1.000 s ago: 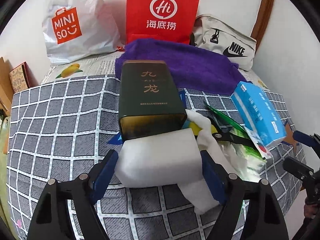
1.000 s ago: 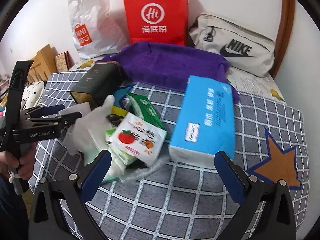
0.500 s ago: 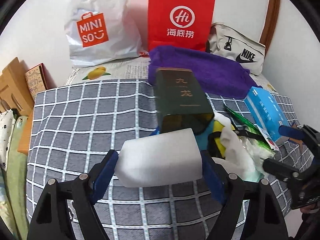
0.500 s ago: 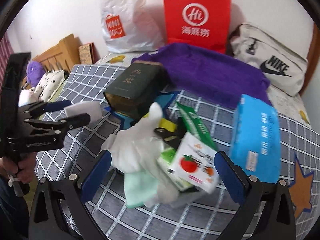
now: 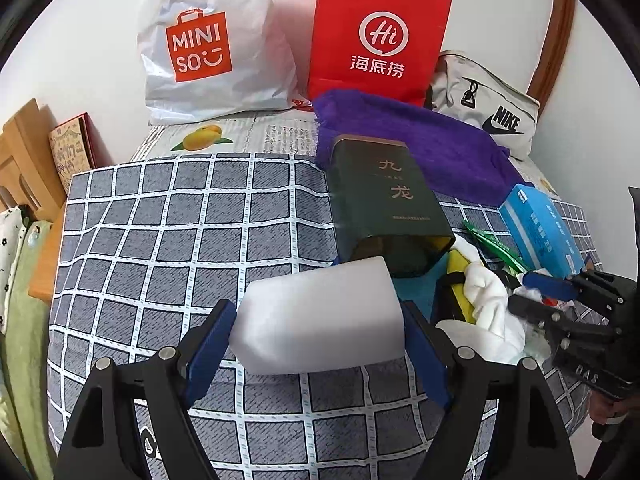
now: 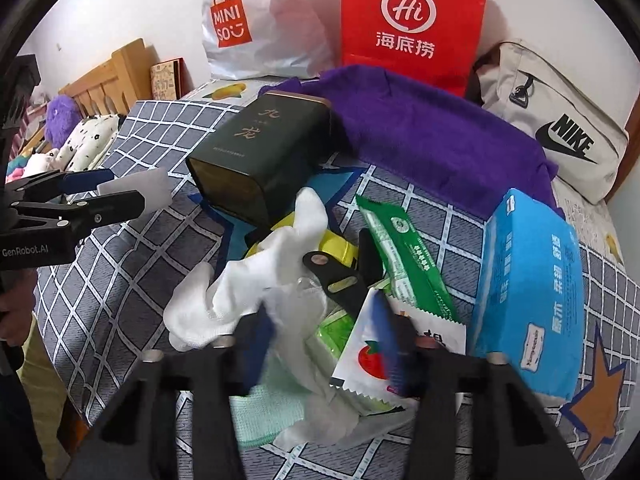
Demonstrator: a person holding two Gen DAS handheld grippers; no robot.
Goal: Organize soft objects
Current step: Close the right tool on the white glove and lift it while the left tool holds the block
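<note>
- Your left gripper (image 5: 318, 334) clamps a white foam block (image 5: 320, 320) between its two blue pads, one pad on each end; the block hangs clear above the grey checked bedspread (image 5: 160, 240), to the left of the clutter.
- Your right gripper (image 6: 324, 344) has just been closing, its blue pads blurred and now drawn close together; between them lie crumpled clear plastic and a pale green packet (image 6: 332, 332), but whether the pads press on anything cannot be told.
- The heap of things to sort lies just ahead of your right gripper: a white cloth glove (image 6: 256, 288) to the left; a pale green cloth (image 6: 264, 412) under the near edge; a white snack sachet with a tomato print (image 6: 372, 360) against the right pad; a long green packet (image 6: 404, 256) behind it; a black clip on a yellow strap (image 6: 332, 272) in the middle.
- A dark green tin (image 6: 260, 152) lies on its side behind the glove, its open mouth towards you; a blue tissue pack (image 6: 528, 296) lies to the right of the heap.
- A purple towel (image 6: 432, 132) stretches behind the tin; against the wall stand a white MINISO bag (image 5: 208, 48), a red paper bag (image 5: 380, 36) and a grey Nike pouch (image 5: 488, 108).
</note>
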